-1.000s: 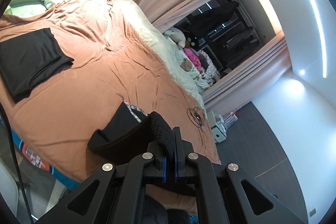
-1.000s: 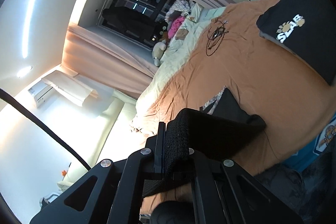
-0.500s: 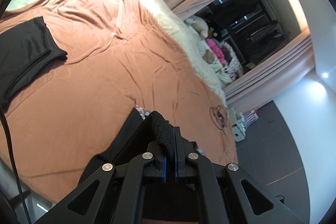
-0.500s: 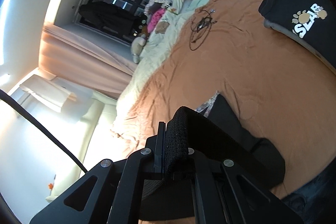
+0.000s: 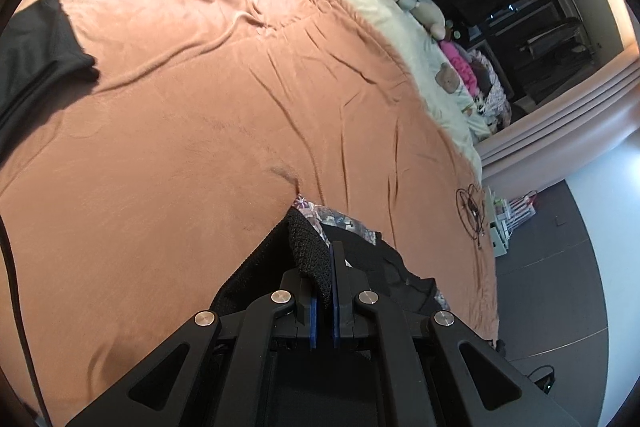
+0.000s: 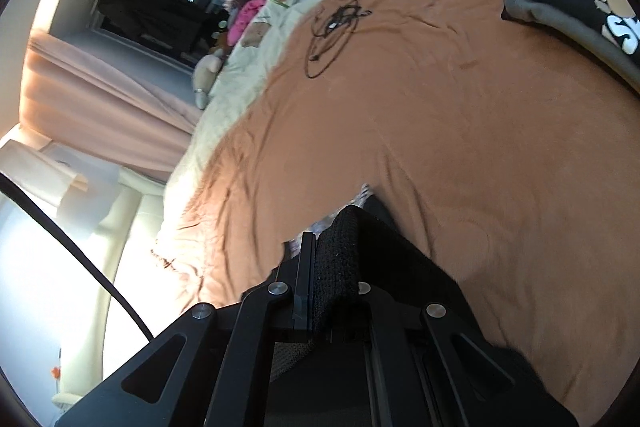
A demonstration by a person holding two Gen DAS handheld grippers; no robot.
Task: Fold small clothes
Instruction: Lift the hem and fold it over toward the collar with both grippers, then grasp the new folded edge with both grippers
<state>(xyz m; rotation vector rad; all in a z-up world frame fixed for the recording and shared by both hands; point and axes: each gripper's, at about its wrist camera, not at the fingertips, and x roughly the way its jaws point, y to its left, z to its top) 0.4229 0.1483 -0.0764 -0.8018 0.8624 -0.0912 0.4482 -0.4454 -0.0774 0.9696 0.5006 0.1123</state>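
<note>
We have a black knit garment (image 5: 308, 255) pinched at two corners, our left gripper (image 5: 325, 281) and right gripper (image 6: 320, 267) each clamped on its edge, over the near side of the bed (image 5: 200, 131). By our reckoning the fold is underway; laying flat remains. A folded black garment (image 5: 36, 55) lies far left.

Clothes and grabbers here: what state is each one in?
Left gripper: shut on the black garment.
Right gripper: shut on the black garment.
Black garment: held at its knit edge, draping onto the bed.
Black top: folded.
Cable: loosely coiled.
</note>
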